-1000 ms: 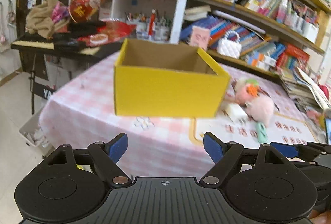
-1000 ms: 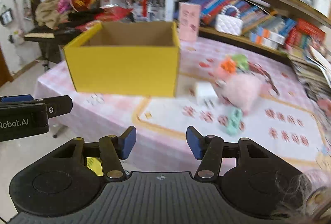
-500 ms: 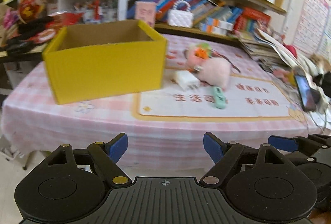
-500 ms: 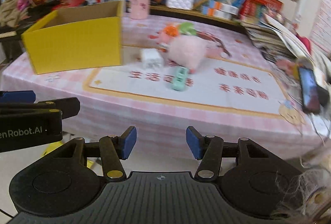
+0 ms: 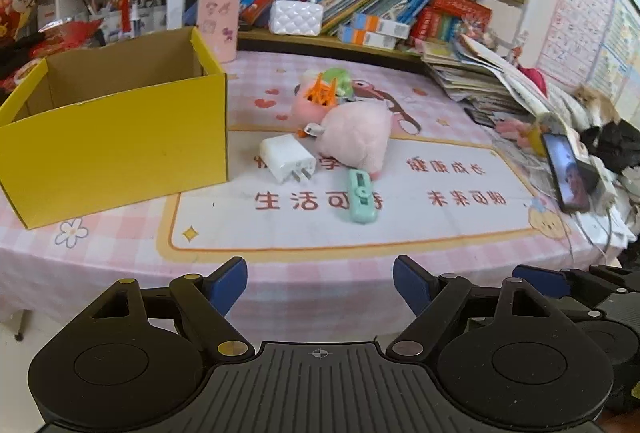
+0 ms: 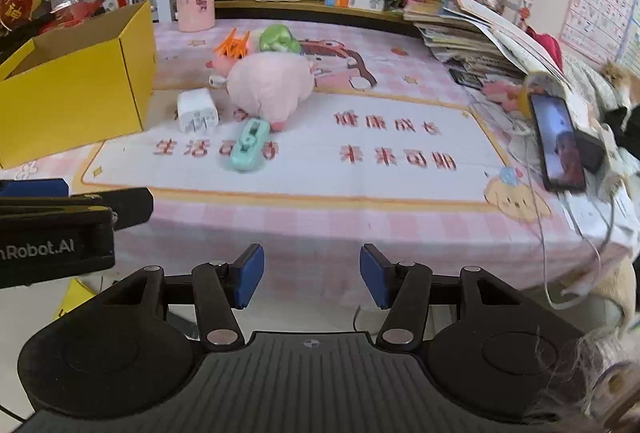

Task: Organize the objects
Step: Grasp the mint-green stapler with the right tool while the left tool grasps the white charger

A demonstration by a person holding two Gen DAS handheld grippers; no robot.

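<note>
An open yellow cardboard box point(image 5: 116, 137) point(image 6: 76, 89) stands on the left of the pink checked table. To its right lie a white charger plug point(image 5: 286, 157) point(image 6: 197, 110), a pink plush toy point(image 5: 356, 137) point(image 6: 272, 85), a mint-green device point(image 5: 361, 195) point(image 6: 249, 144), an orange clip point(image 5: 320, 93) point(image 6: 234, 43) and a green toy point(image 6: 279, 38). My left gripper point(image 5: 320, 283) is open and empty, short of the table's front edge. My right gripper point(image 6: 311, 275) is open and empty, also before the edge, to the right of the left gripper.
A phone point(image 6: 557, 143) on a stand with cables sits at the table's right edge beside a stack of books and papers point(image 5: 476, 77). Shelves of books, a white purse point(image 5: 295, 17) and a pink cup point(image 5: 218, 23) line the back.
Both grippers have swung to the right; the box has shifted from the centre to the left of both views, and the toys and phone have come into view. Both stay open.
</note>
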